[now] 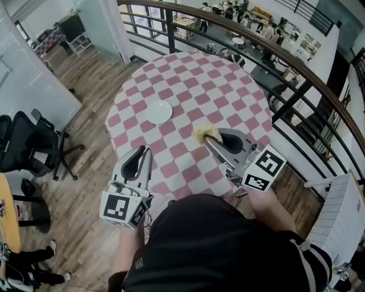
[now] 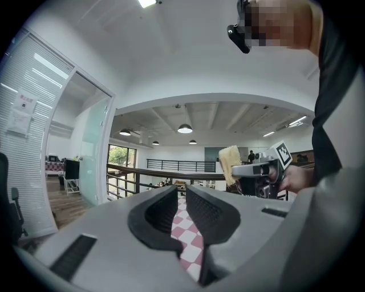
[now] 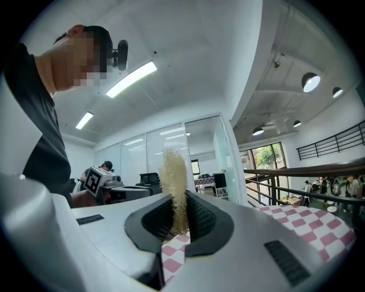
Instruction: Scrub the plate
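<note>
Head view: plate (image 1: 158, 112) on table (image 1: 228, 85), well apart from my grippers. Right gripper (image 1: 210, 140) pinches sponge (image 1: 204, 132); left gripper (image 1: 145, 151) jaws slightly apart, empty. Risk: unheld plate may slide under scrubbing.

The person's dark torso (image 1: 211, 245) covers the near rim of the checked table (image 1: 188, 85) in the head view. The yellow scrubber's (image 3: 173, 171) lower part is sunk between the right gripper's (image 3: 178, 201) pads. Figures (image 1: 204, 10) beyond the railing (image 1: 311, 80) are too small to make out

Bright ceiling lamps (image 2: 185, 129) overhead; fisheye-warped, dark corners.
</note>
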Demonstrator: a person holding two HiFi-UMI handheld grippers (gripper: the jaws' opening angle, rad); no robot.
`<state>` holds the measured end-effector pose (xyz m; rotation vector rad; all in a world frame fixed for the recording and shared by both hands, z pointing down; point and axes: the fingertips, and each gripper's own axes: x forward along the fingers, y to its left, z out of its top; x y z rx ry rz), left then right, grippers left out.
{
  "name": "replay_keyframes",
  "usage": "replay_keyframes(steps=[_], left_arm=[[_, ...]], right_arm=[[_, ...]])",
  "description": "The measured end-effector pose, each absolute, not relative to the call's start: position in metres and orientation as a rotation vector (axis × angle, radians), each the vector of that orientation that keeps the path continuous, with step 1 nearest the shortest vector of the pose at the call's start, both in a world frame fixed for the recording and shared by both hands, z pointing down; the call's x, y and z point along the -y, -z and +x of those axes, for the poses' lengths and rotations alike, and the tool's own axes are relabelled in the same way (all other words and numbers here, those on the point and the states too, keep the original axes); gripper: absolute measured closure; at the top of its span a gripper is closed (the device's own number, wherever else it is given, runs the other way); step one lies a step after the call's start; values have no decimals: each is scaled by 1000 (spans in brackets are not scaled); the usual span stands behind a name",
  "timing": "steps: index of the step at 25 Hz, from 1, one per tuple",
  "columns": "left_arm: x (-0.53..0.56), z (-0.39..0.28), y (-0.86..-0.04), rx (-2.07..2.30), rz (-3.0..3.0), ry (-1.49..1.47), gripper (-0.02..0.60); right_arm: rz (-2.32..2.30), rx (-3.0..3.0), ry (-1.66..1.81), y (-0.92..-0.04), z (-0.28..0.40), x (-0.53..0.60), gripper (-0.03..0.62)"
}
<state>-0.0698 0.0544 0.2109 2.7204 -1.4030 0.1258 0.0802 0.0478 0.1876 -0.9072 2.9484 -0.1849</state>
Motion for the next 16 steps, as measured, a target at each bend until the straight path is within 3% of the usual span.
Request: replay_keyframes(steps=[16], left_arm=[[-63,-74,-219,1404,2705,-162,532]], right_arm=[[-891,-2959,200,-193,74,-54,554]])
